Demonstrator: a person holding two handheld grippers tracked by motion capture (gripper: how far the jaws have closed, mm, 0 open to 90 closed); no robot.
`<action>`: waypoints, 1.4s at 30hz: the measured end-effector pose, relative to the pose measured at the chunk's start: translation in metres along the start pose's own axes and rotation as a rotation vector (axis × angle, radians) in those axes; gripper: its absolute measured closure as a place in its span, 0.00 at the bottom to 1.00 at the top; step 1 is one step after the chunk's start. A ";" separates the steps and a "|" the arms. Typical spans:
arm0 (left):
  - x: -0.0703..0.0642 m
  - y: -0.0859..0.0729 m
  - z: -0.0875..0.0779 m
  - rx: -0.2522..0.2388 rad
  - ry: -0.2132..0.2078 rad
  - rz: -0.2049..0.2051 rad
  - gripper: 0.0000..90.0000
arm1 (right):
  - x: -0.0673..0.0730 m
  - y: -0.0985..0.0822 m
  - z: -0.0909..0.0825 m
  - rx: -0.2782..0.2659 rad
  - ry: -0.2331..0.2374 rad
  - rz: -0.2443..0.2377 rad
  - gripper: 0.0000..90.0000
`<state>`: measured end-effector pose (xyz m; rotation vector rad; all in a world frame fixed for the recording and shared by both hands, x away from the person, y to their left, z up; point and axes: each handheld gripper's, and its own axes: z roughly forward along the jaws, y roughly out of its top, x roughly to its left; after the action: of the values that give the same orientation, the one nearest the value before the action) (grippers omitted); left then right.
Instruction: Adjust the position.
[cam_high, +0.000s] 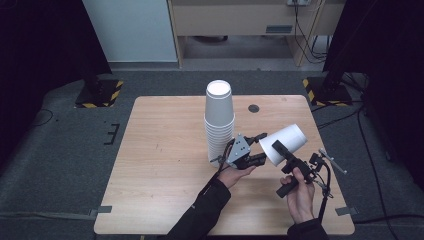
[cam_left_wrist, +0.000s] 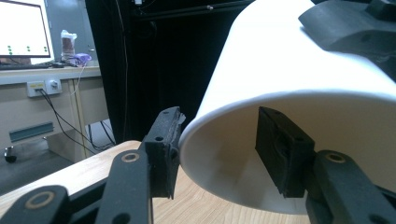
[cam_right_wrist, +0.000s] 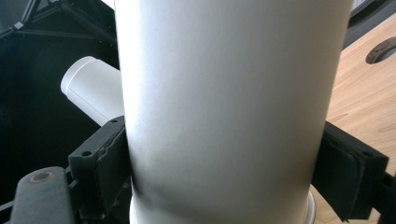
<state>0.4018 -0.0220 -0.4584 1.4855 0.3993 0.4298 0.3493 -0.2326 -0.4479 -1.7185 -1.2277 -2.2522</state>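
White paper cup (cam_high: 286, 143) is clamped across its body by the right gripper (cam_high: 278, 150), base tilted toward 2 o'clock above the table (cam_high: 165, 165). Left gripper (cam_high: 260, 147) straddles the rim, jaws apart, one inside.

A light wooden table (cam_high: 165, 150) is seen standing on a grey carpeted floor (cam_high: 60, 165), with a small dark round disc (cam_high: 254, 108) set near its far edge. Grey tape strips (cam_high: 104, 209) are stuck at its near corners. Two yellow-and-black striped stand bases (cam_high: 100, 93) are placed beyond the far corners. A pale wooden cabinet (cam_high: 240, 20) and black cables (cam_high: 305, 40) are seen behind. A lit monitor (cam_left_wrist: 23, 30) is shown on a desk.
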 end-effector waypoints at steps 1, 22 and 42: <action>0.000 0.000 0.000 0.001 0.000 0.002 0.58 | 0.000 0.000 0.000 0.001 -0.001 0.002 0.17; 0.006 -0.003 -0.001 -0.006 0.018 -0.005 0.73 | -0.002 -0.003 0.003 0.039 0.013 0.034 0.17; 0.007 -0.006 -0.002 -0.020 0.033 -0.012 0.74 | -0.006 -0.005 0.005 0.058 0.014 0.065 0.17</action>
<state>0.4075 -0.0172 -0.4647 1.4573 0.4286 0.4480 0.3529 -0.2282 -0.4554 -1.6939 -1.2032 -2.1666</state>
